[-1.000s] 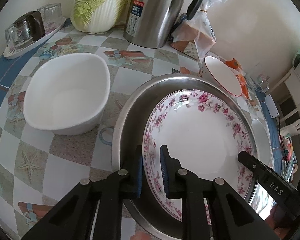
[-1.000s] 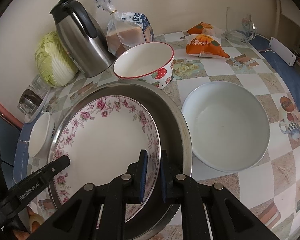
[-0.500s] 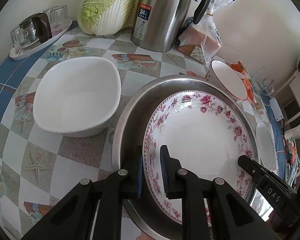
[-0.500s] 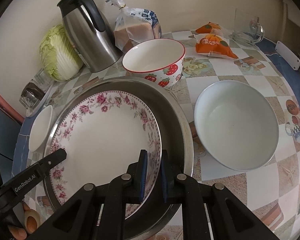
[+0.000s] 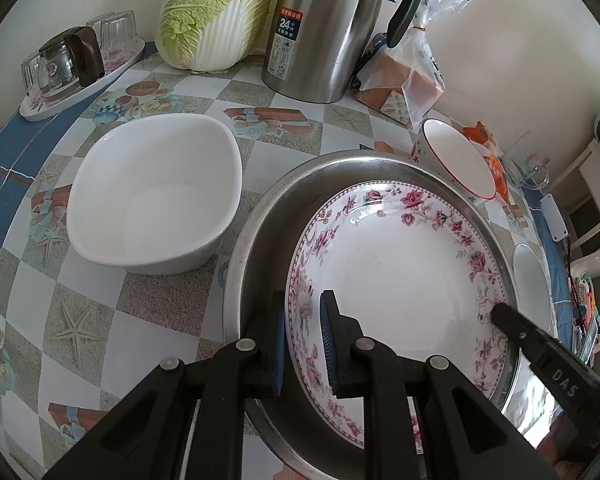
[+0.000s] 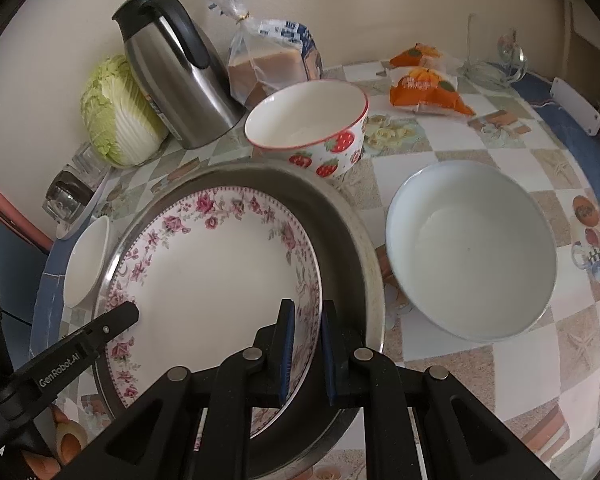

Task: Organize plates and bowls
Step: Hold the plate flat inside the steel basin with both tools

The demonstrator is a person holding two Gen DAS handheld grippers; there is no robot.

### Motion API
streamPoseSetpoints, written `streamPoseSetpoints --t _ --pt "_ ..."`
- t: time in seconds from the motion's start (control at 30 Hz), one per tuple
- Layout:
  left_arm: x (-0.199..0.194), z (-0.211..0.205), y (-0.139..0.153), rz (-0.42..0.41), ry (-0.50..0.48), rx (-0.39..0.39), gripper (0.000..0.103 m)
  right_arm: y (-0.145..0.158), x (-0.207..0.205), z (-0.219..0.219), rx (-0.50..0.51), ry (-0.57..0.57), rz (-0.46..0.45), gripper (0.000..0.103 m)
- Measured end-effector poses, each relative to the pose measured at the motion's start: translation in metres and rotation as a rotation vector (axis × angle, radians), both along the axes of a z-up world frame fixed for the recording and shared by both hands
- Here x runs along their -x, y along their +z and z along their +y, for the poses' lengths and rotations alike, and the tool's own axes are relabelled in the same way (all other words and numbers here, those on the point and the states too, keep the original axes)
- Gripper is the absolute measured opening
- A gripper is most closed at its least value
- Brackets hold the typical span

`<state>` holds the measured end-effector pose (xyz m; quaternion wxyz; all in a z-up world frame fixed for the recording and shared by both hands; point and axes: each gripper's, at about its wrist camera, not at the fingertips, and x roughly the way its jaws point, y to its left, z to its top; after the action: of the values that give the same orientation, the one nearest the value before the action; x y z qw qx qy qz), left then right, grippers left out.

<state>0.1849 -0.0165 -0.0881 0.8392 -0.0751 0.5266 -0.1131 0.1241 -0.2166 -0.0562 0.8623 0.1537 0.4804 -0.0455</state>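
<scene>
In the left wrist view, the left claw (image 5: 304,340) is clamped on the near-left rim of the round white plate with a pink flower border (image 5: 396,280), one blue pad under the rim and one on top. The plate sits inside a wide round steel basin (image 5: 260,240) on the bench with a checked, picture-printed cloth (image 5: 80,332). Left of the basin, close by, stands a white rounded-square ceramic bowl (image 5: 152,196). Beyond the basin's far rim a white bowl with a red rim (image 5: 456,160) shows. At the back stand a steel kettle with a black handle (image 5: 324,28), a pale green napa cabbage (image 5: 216,12), a clear bag of brown bread (image 5: 404,76) and a white tray of upturned glasses (image 5: 76,64). The tip of the right claw's arm reaches the plate's right edge. In the right wrist view, the right claw (image 6: 305,352) grips the plate's (image 6: 220,280) near-right rim in the same way, pads closed on it. Right of the basin (image 6: 352,248), apart from it, sits a round white ceramic bowl (image 6: 472,248). The red-rimmed bowl, printed with strawberries (image 6: 312,128), stands just behind the basin. Orange snack packets (image 6: 428,88) lie farther back.
</scene>
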Motion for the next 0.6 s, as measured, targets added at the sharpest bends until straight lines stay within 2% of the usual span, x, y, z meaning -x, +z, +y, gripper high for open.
streamPoseSetpoints --t 0.5,0.6 --pt "0.004 -0.001 0.016 -0.024 0.010 -0.029 0.020 0.027 0.008 -0.007 0.007 -0.012 -0.060 0.015" --pt "0.007 -0.004 0.022 -0.042 0.006 -0.032 0.028 0.033 0.010 -0.006 0.019 -0.006 -0.070 0.015"
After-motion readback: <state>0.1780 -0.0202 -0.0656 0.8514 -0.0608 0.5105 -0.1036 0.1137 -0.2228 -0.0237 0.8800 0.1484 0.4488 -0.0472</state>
